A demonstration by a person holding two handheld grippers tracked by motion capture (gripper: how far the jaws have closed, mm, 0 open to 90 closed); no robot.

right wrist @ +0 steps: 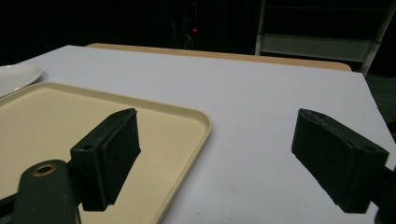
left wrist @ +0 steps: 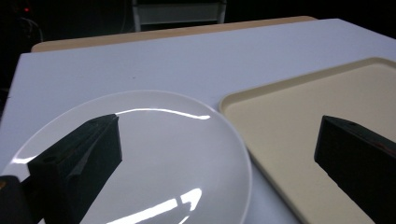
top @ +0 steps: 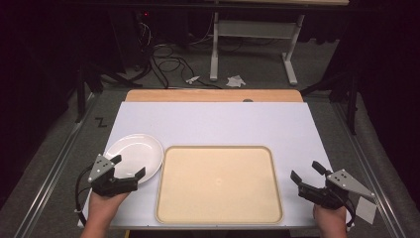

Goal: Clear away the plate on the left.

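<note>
A white round plate (top: 133, 153) lies empty on the white table, left of a beige tray (top: 218, 183) that is also empty. My left gripper (top: 130, 166) hovers open over the plate's near edge, one jaw above the plate (left wrist: 154, 154) and the other toward the tray (left wrist: 299, 140). At the table's front right corner my right gripper (top: 308, 172) stands open beside the tray's right rim (right wrist: 198, 126), nothing between its jaws. The plate's edge (right wrist: 16, 74) peeks in at the far left of the right gripper view.
The white table top (top: 213, 124) stretches bare behind the tray, with a wooden strip (top: 213, 95) along its far edge. Beyond it stand a white table frame (top: 252, 39) and cables (top: 166, 62) on the floor. A paper slip (top: 366, 208) lies off the right front corner.
</note>
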